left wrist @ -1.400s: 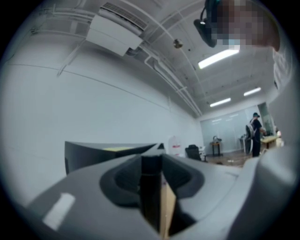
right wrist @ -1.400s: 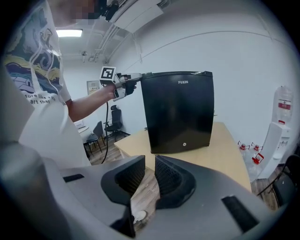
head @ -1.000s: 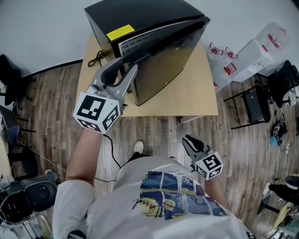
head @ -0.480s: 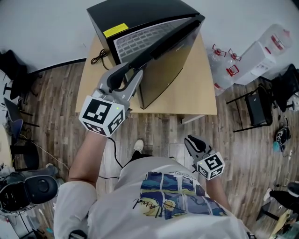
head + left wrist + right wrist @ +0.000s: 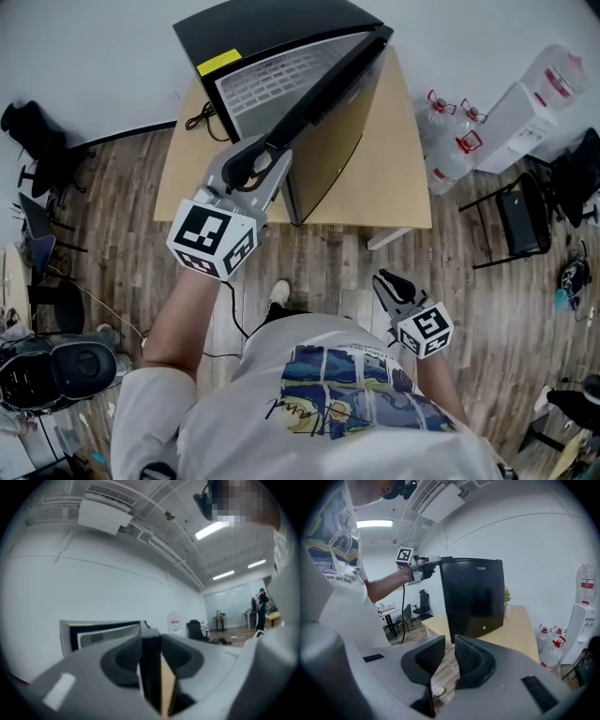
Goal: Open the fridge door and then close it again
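A small black fridge (image 5: 272, 28) stands on a wooden table (image 5: 394, 187). Its door (image 5: 328, 122) is swung partly open, and the white inner lining (image 5: 262, 80) shows. My left gripper (image 5: 272, 155) is shut on the door's free edge at the top corner. In the left gripper view the dark door edge (image 5: 151, 667) fills the space between the jaws of the left gripper (image 5: 152, 644). My right gripper (image 5: 386, 279) hangs low by the person's torso, away from the fridge (image 5: 473, 597). The right gripper (image 5: 450, 651) holds nothing, and a narrow gap shows between its pads.
Water bottles (image 5: 450, 131) and a white water dispenser (image 5: 525, 94) stand on the floor right of the table. A black chair (image 5: 520, 220) is further right. A black cable (image 5: 202, 117) lies on the table left of the fridge. Dark chairs (image 5: 37, 141) line the left wall.
The fridge door has swung wider open. The left gripper came with its edge, toward the person and slightly right. More of the white lining shows.
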The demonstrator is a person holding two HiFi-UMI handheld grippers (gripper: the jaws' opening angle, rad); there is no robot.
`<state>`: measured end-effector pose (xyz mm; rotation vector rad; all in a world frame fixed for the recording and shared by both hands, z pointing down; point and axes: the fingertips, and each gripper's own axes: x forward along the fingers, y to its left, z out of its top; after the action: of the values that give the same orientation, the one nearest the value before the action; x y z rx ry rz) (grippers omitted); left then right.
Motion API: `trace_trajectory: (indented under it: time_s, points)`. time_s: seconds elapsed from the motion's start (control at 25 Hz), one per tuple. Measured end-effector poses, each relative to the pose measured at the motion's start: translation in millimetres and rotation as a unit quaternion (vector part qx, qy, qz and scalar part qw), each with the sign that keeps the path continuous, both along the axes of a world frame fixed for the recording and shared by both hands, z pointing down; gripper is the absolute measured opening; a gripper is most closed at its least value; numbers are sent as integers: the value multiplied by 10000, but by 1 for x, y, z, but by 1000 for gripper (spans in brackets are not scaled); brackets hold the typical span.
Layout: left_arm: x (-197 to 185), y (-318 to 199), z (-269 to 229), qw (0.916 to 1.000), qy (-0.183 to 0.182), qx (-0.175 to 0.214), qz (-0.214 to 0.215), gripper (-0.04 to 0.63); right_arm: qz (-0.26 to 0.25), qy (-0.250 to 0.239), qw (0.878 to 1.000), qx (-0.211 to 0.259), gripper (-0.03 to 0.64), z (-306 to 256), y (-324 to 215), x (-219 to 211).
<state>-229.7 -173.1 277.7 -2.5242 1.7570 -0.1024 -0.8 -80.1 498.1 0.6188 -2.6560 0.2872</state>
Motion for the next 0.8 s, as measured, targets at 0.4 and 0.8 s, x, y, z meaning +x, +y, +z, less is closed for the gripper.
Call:
trace_trajectory:
  time_s: [0.4, 0.8]
  points:
    - [38, 10, 1, 10000, -22, -11, -57, 140, -9, -60, 10000, 42, 55, 3, 3, 39]
    - [89, 14, 0, 10000, 24, 47, -19, 132, 89, -39, 10000, -4, 55, 7, 10, 92]
